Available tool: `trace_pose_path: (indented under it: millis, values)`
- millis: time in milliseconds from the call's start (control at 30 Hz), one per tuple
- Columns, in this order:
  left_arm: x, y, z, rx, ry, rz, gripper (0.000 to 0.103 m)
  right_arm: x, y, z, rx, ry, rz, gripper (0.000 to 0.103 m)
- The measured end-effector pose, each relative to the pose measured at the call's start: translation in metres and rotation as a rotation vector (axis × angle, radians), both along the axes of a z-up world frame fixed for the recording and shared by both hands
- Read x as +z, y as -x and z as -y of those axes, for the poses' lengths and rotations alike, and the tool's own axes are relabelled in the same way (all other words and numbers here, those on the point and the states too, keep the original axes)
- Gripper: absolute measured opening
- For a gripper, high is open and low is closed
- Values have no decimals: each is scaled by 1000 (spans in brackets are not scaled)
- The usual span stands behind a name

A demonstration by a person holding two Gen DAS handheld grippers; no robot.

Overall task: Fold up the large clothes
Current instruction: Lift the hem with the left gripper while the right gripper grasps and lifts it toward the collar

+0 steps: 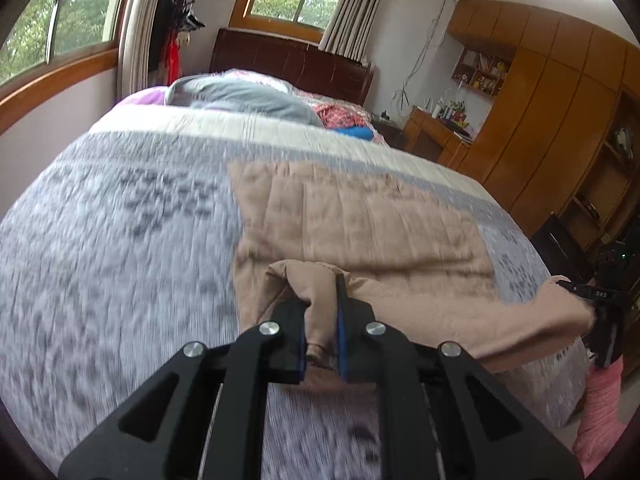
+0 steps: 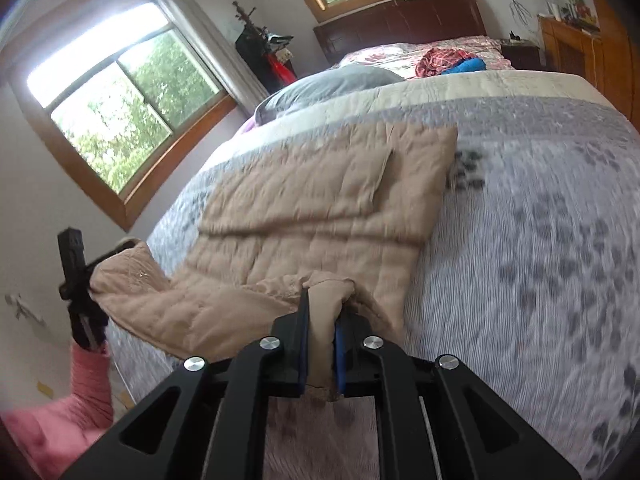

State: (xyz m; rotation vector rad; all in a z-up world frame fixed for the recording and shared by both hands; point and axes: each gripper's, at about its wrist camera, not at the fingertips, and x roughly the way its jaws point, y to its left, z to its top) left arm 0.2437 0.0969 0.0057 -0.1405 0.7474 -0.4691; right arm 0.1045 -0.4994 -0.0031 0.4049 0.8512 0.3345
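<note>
Gripping the near hem of the tan quilted garment (image 1: 360, 216) at two corners, both tongs are clamped tight on bunched cloth: the left gripper (image 1: 322, 320) is pinching one corner, the right gripper (image 2: 322, 328) the other. The garment is lying on the grey patterned bedspread (image 1: 120, 240), its far part flat on the bed and its near edge raised off it between the two grippers. From here the thick padded fabric may be slipping out of a pinch, since only a small wad is sitting between the pads; a lost corner would be dropping the hem and skewing the fold. Uneven travel of the two hands could also be dragging the flat part across the bedspread and leaving a crooked crease. Both grippers are pointing forward and down toward the bed, side by side, with a pink sleeve (image 2: 90, 376) showing behind the left one
</note>
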Motion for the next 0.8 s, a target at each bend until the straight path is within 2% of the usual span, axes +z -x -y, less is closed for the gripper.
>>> trace_pose_path:
  millis: [200,333,533,633,800]
  values:
    - [12,-72,16,58,-4,25,10,20,-69,23,-53,-66,-22,10]
    - [8,-120,24,93,5,-10,10,21,-116,39,-95,-101,-67,10]
    - [-15,-190,39,135,-21,-80,10,2,-189,53,-142,-119,-159,10]
    - [-34,-222,49,152,-56,-130,10,-12,-216,55,-158,-116,-195,10]
    - [-60,-258,56,165,-51,-193,10,-35,-247,65,-182,-132,-244,10]
